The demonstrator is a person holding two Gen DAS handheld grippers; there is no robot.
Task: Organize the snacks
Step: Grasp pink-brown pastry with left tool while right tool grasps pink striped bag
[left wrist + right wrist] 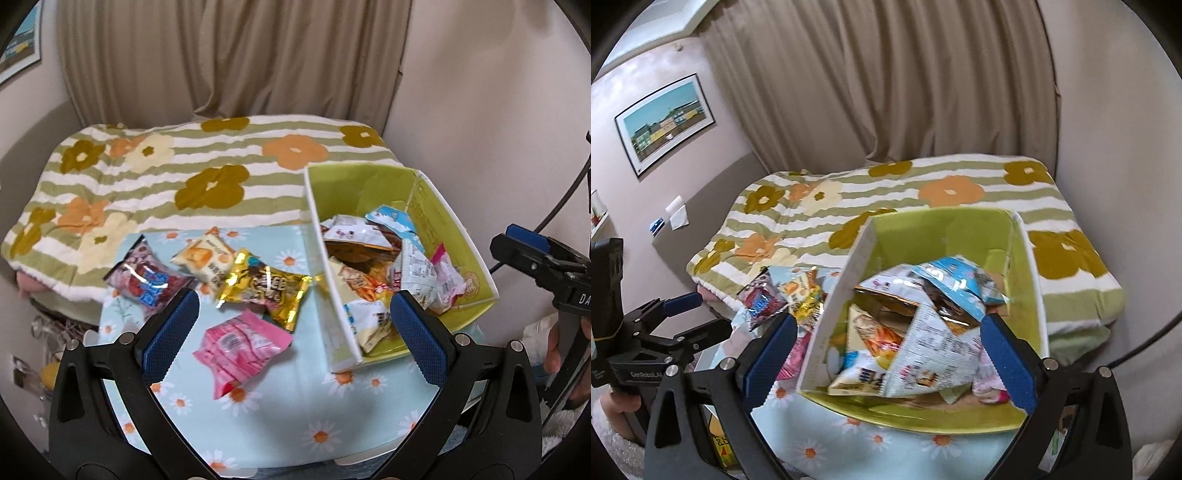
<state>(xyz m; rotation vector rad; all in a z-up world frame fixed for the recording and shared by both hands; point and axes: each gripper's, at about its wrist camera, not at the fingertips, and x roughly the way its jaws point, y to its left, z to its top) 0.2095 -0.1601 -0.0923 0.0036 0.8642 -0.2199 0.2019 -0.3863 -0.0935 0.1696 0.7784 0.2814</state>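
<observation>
Presently recorded: left gripper (291,317), blue-padded jaws spread wide, empty, above a pink foil snack packet (240,345) on the daisy-print pale-blue tablecloth (295,424). Right gripper (888,352), jaws likewise spread, empty, over the green-lined white cardboard box (1030,266) holding mixed snack packets. Loose beside the box: gold foil packet (264,286), cream packet (207,260), red-and-blue clear packet (146,278).

The box (454,221) hides its lower snack packets (373,325) under the top ones; beside the box, the print on the gold packet (266,286) is blurred.
</observation>
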